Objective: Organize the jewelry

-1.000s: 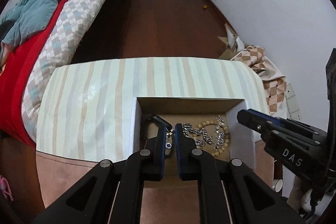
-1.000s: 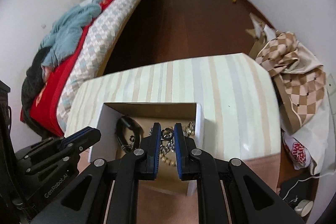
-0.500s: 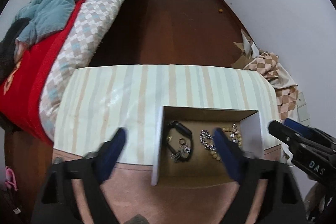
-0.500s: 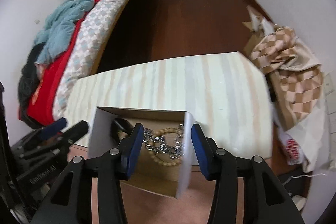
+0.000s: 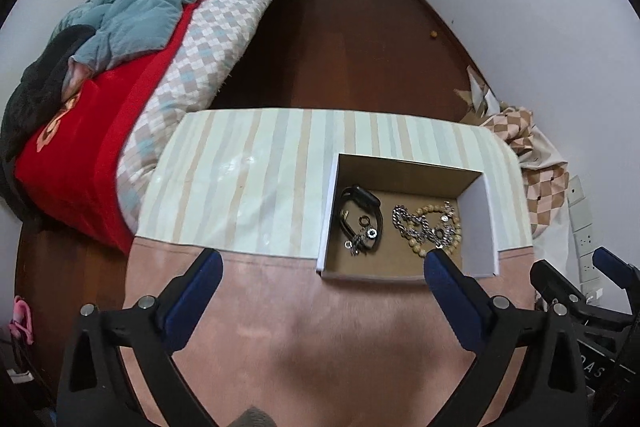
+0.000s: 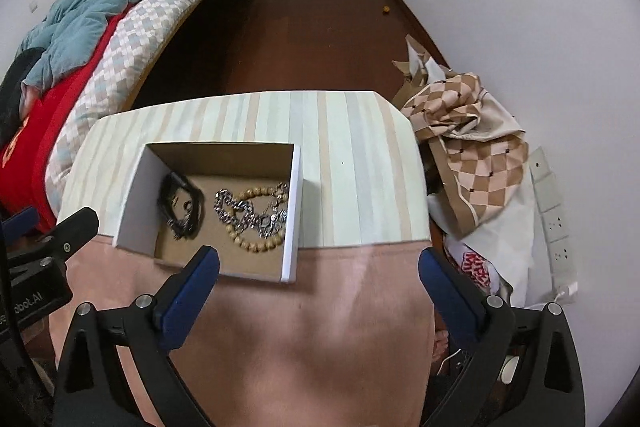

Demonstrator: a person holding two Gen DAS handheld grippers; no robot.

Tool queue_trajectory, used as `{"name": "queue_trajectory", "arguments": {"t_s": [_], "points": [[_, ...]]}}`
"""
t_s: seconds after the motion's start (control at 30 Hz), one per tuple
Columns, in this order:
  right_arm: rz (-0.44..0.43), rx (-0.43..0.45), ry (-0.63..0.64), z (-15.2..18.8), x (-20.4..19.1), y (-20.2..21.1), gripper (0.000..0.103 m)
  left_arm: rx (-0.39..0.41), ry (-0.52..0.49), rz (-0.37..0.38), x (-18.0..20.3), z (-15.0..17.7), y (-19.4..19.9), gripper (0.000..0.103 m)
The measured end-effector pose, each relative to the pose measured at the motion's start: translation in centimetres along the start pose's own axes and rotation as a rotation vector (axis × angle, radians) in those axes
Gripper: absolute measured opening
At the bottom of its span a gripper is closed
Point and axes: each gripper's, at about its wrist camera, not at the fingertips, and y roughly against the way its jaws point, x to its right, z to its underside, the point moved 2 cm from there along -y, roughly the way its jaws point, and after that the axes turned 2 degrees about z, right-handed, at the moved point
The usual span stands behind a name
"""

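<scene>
I had drawn both grippers, left point(image 5: 320, 267) and right point(image 6: 318, 263), back from the cardboard box point(image 5: 408, 167); jaws, closed a second earlier, stood wide apart, watch point(image 5: 360, 215) and beaded bracelet point(image 6: 256, 223) left inside.

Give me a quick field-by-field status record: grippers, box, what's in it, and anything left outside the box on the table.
left gripper: open, empty, held back from the box
right gripper: open, empty, held back from the box
box: open cardboard box, white outside, at the table's near edge
box contents, left side: black watch with small silver pieces by it
box contents, right side: silver chain tangled over a wooden bead bracelet
table: striped cloth, no jewelry visible outside the box
task state: all visible jewelry is in the box
</scene>
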Motion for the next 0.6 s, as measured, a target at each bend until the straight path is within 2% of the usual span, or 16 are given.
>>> {"name": "queue_trajectory", "arguments": {"t_s": [0.6], "points": [[0.011,0.254,-0.002,4.9,0.1,18.8,0.101,0.227,-0.006,-0.028,-0.9,4.1,16.5,0.103]]}}
